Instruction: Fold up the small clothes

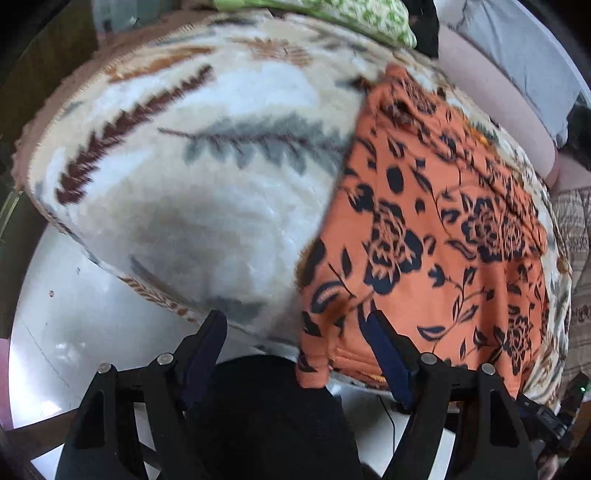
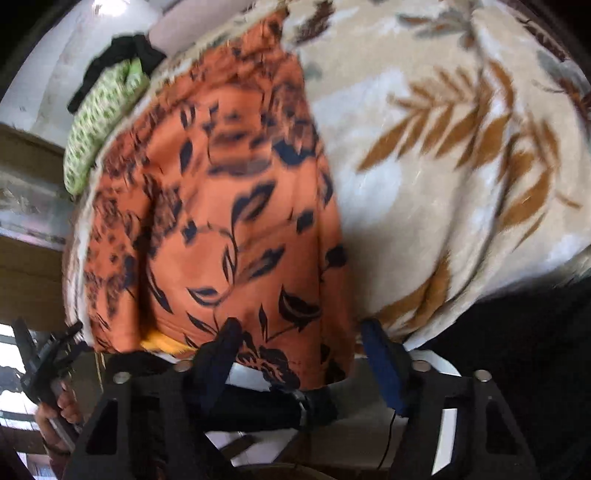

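An orange garment with a dark floral print (image 1: 443,206) (image 2: 236,206) lies flat on a cream blanket with a leaf pattern (image 1: 207,155) (image 2: 443,155). Its near hem hangs over the blanket's front edge. My left gripper (image 1: 295,321) points down at the hem's left corner. It is open, with the corner of fabric between its fingers and its right finger (image 1: 384,347) over the cloth. My right gripper (image 2: 300,326) stands open over the hem's right corner, with fabric between its wide-apart fingers. The pads do not press on the cloth in either view.
A green-and-white patterned cloth (image 1: 369,18) (image 2: 99,110) and a black item (image 2: 125,55) lie at the blanket's far end. Bare white tabletop (image 1: 74,332) shows below the blanket. A person's hand (image 2: 62,406) is at the lower left of the right wrist view. A black cable (image 2: 388,435) runs below.
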`<state>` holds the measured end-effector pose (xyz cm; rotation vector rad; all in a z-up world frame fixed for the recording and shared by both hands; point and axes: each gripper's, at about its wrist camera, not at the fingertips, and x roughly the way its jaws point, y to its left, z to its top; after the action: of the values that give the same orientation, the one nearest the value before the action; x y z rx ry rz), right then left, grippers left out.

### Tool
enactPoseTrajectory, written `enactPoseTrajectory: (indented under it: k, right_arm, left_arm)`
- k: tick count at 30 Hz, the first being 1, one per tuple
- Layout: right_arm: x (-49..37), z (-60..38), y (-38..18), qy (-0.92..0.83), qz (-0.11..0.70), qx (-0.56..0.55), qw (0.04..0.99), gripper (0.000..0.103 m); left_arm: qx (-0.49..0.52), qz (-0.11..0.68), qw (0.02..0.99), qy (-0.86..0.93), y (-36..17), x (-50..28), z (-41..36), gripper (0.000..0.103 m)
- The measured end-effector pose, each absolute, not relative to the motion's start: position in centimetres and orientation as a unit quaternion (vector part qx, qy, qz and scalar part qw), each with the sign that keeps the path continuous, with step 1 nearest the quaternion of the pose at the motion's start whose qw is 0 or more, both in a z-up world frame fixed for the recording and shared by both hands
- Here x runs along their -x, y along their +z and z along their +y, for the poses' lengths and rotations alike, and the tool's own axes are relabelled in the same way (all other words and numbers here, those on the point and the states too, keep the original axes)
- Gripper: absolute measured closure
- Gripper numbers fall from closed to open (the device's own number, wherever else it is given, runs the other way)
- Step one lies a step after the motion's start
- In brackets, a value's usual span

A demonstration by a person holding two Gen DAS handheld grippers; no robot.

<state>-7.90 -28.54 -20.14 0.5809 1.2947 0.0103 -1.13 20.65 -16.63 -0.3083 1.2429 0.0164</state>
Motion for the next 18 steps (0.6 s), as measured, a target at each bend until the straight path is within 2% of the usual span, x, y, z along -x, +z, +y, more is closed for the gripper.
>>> enactPoseTrajectory:
  k: [6, 8, 9, 10, 11, 13, 14, 18]
  right_arm:
    - [8.0, -27.7, -20.7, -0.008, 0.603, -0.252, 0.756, 0.059]
    - [8.1, -27.7, -20.6, -0.005, 0.607, -0.243, 0.756, 0.068]
    - [8.2, -27.7, -20.5, -0.002, 0.608, -0.240, 0.757, 0.072]
    - [8.1, -27.7, -20.3, 0.001, 0.608, -0.237, 0.757, 0.079]
    - [8.2, -27.6, -20.0, 0.005, 0.608, -0.230, 0.760, 0.084]
    - [7.9, -26.9, -19.2, 0.009, 0.607, -0.215, 0.765, 0.088]
    - [7.9, -26.5, -18.8, 0.011, 0.605, -0.208, 0.768, 0.088]
    - [7.8, -25.5, -17.3, 0.027, 0.602, -0.205, 0.771, 0.088]
  left_arm:
    - [0.140, 0.625, 0.768, 0.019, -19.1, 0.1, 20.2, 0.024]
    - [0.153, 0.631, 0.761, 0.011, -19.7, 0.2, 20.4, 0.025]
    - [0.158, 0.632, 0.759, 0.006, -19.8, 0.3, 20.5, 0.036]
    - [0.160, 0.636, 0.755, 0.000, -20.1, 0.3, 20.4, 0.064]
    - [0.165, 0.643, 0.748, -0.012, -20.3, 0.4, 20.2, 0.071]
    - [0.167, 0.648, 0.742, -0.030, -20.5, 0.5, 19.5, 0.082]
    - [0.162, 0.647, 0.744, -0.033, -20.4, 0.6, 19.3, 0.084]
    - [0.167, 0.649, 0.741, -0.031, -20.2, 0.5, 19.1, 0.083]
